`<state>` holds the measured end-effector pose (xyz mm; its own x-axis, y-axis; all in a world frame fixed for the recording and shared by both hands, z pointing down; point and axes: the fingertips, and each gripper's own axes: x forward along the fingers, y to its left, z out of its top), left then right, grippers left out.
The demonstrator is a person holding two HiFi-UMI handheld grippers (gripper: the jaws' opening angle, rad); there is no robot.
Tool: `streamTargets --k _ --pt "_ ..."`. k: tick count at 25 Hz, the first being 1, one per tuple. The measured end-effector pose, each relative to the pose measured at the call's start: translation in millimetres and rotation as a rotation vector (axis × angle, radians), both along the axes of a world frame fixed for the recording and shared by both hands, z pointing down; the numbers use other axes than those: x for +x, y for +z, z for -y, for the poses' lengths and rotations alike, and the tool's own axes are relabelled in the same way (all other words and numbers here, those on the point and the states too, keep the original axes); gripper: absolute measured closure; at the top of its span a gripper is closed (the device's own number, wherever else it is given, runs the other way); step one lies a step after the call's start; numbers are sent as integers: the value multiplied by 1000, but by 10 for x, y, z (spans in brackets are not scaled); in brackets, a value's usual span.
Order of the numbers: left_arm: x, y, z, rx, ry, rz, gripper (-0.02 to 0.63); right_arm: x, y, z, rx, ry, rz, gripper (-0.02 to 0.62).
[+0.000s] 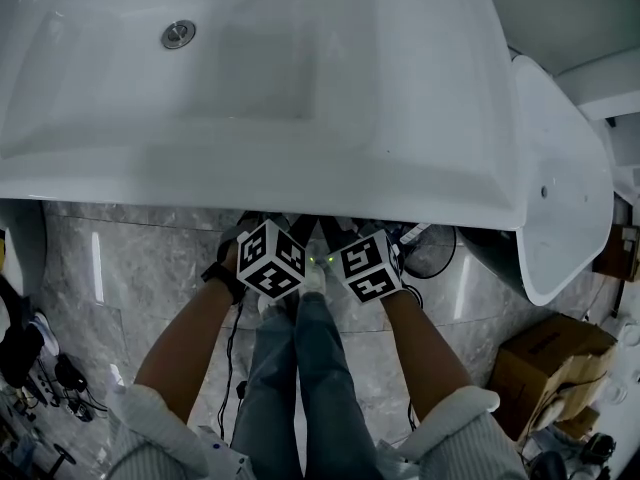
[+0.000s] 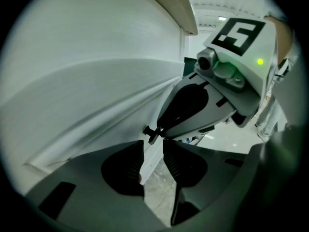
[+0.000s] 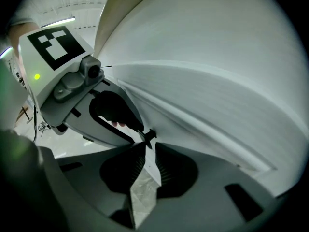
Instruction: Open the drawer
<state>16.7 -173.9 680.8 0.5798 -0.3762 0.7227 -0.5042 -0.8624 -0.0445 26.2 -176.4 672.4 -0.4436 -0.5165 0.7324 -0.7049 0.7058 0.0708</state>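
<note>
The drawer is hidden under the white basin (image 1: 430, 168) in the head view. Only the marker cubes of my left gripper (image 1: 270, 259) and right gripper (image 1: 369, 267) show below its front rim, side by side. In the left gripper view the white drawer front (image 2: 96, 95) fills the left, and my left gripper (image 2: 153, 151) is shut on its thin lower edge (image 2: 150, 162). The right gripper view shows the same drawer front (image 3: 207, 110), with my right gripper (image 3: 148, 153) shut on that edge (image 3: 153, 170). Each view shows the other gripper close beside it.
The basin has a drain (image 1: 178, 34) at its back left. A white toilet (image 1: 560, 168) stands at the right, with a cardboard box (image 1: 545, 358) below it. Cables and gear (image 1: 40, 368) lie on the grey marble floor (image 1: 150, 258). The person's legs (image 1: 300, 378) are under the grippers.
</note>
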Motion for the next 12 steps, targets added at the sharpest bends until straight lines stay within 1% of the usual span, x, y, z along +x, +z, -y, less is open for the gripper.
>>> streamTargets --k 4,7,12 --pt "30 17 -5 6 56 27 493 -20 8 6 6 -40 -7 546" --pt "47 24 -10 11 93 42 506 -44 13 5 12 -90 -17 560" --pt "51 23 -19 -4 98 41 512 -55 19 -3 -11 -123 -9 566"
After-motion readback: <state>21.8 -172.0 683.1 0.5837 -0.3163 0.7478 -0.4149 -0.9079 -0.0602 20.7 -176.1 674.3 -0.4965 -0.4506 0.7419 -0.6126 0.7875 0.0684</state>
